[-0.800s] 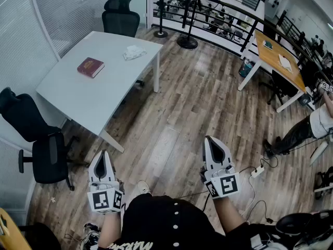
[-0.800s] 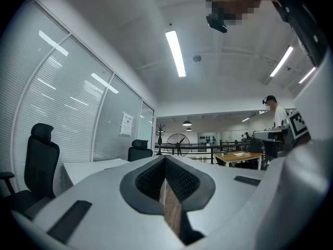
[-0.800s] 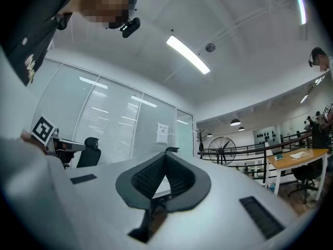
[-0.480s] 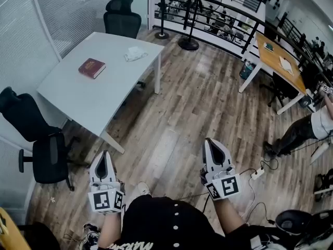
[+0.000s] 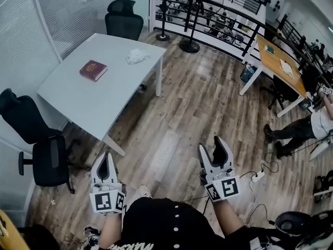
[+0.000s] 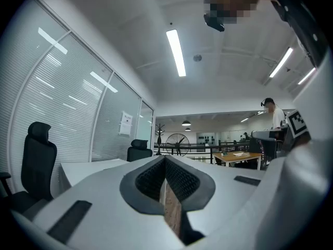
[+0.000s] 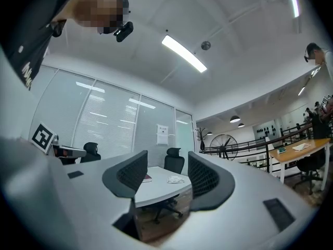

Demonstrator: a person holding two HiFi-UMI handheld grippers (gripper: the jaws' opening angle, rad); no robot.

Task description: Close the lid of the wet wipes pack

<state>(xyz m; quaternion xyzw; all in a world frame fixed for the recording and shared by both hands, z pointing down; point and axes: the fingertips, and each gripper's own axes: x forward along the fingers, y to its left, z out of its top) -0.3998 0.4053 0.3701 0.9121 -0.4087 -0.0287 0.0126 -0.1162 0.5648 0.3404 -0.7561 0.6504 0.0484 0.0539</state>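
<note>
Right now both grippers sit low in front of your torso, side by side and roughly level, noses pointing ahead over the wood floor. Left gripper: jaws pressed together at the tips, nothing between them. Right gripper: jaws spread wide and empty; its own view looks through the gap at the white table. The wipes pack lies on that table near the far right corner, well apart from both grippers; too small to tell how its lid stands. The same pack shows in the right gripper view, framed between the jaws. Writing: each gripper's cube shows one square black-and-white marker towards the head camera; the book has a dark red cover with a title too small to read; the sheet on the glass wall is unreadable; the print on your shirt is cut off by the frame edge. Counts: two grippers, one wipes pack, one book, one white table, one wooden table at the right, one seated person beside it, one chair at the white table's far end.
</note>
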